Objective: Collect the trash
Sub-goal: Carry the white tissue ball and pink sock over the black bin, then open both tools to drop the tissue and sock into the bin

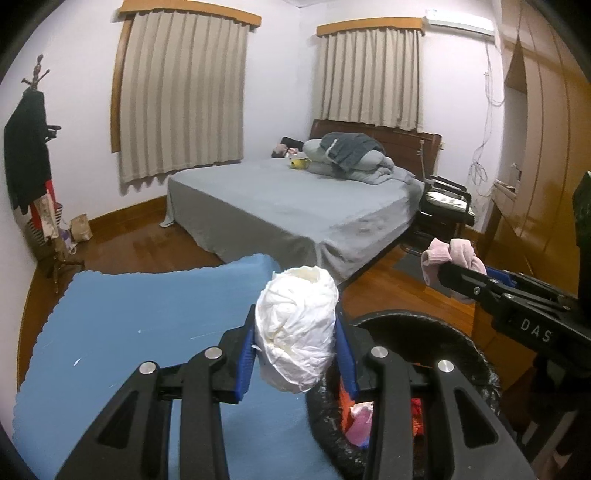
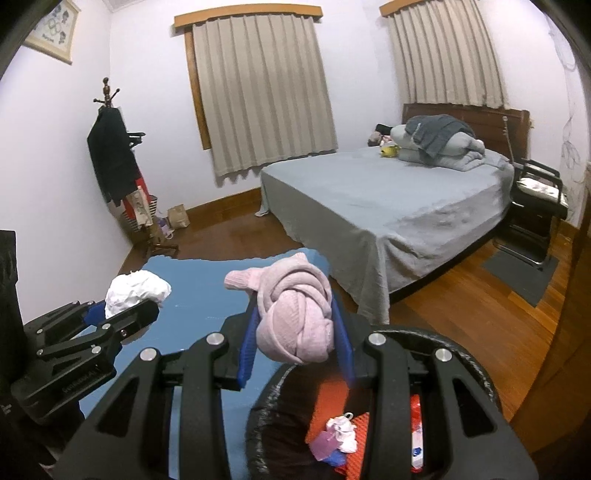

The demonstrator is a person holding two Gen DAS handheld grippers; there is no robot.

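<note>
**Both grippers loaded above the bin**

Left gripper (image 1: 295,350) clamps a white crumpled wad (image 1: 297,328) at frame centre; right gripper (image 2: 293,332) clamps a knotted pink cloth (image 2: 295,317). Black-lined trash bin (image 2: 476,365) (already holding scraps) lies lower right, beside a blue mat (image 1: 129,314).

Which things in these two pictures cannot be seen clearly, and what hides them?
- Trash bin, both views: the grippers' black arms and the bottom edge cover most of its contents.
- Framed picture, right wrist view: cut off by the lens edge, print too small.
- Small items by the pillows on the bed, left wrist view: too small to identify.
</note>
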